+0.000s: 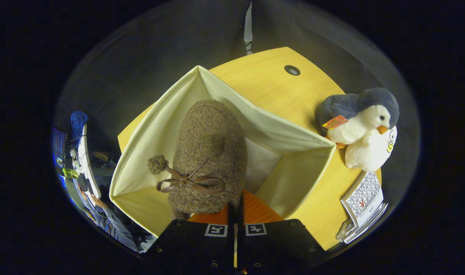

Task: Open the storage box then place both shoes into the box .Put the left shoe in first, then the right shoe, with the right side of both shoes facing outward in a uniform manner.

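Note:
A fuzzy brown shoe [209,152] with a brown ribbon bow and a pompom hangs toe-away just ahead of my fingers, over the open cream fabric storage box [293,137]. My gripper [235,214] has its fingers closed together on the shoe's near rim, the heel end. The shoe sits in the left half of the box's opening, and the box's pale floor shows to the right of it. The box stands on a yellow wooden table [270,88]. A second shoe is hidden from me.
A plush penguin [364,128] lies on the table right of the box, with a stack of booklets [364,204] nearer me. A cable hole [292,70] is in the tabletop beyond the box. A person in a blue sleeve [102,214] sits at a desk far left below.

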### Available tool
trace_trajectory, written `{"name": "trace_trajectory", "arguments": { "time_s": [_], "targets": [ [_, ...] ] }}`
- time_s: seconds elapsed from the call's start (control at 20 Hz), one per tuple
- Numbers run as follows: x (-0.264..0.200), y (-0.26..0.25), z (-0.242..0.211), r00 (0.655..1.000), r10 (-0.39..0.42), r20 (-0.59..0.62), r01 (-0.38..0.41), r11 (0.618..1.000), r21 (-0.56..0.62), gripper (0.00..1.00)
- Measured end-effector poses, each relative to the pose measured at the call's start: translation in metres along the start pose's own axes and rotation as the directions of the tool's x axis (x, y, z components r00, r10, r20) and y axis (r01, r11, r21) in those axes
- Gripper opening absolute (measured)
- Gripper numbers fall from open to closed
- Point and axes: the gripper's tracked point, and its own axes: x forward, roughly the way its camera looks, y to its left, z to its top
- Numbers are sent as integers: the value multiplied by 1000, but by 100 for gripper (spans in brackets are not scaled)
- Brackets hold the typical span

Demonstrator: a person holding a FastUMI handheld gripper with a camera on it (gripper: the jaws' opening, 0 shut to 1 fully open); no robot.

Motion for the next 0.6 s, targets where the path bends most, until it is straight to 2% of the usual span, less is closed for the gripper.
{"name": "trace_trajectory", "arguments": {
  "time_s": [0.05,0.25,0.3,0.4,0.55,0.6],
  "targets": [
    [0,3,3,1000,16,14,-17,1000,16,3],
    [-18,1,7,995,23,97,-28,998,52,22],
    [-28,1,6,991,30,130,-38,998,57,40],
    [-54,-8,0,975,21,221,-38,996,76,63],
    [-99,-33,-15,922,-65,381,25,994,110,85],
    [-114,-41,-22,898,-99,428,43,989,139,87]
  ]
}}
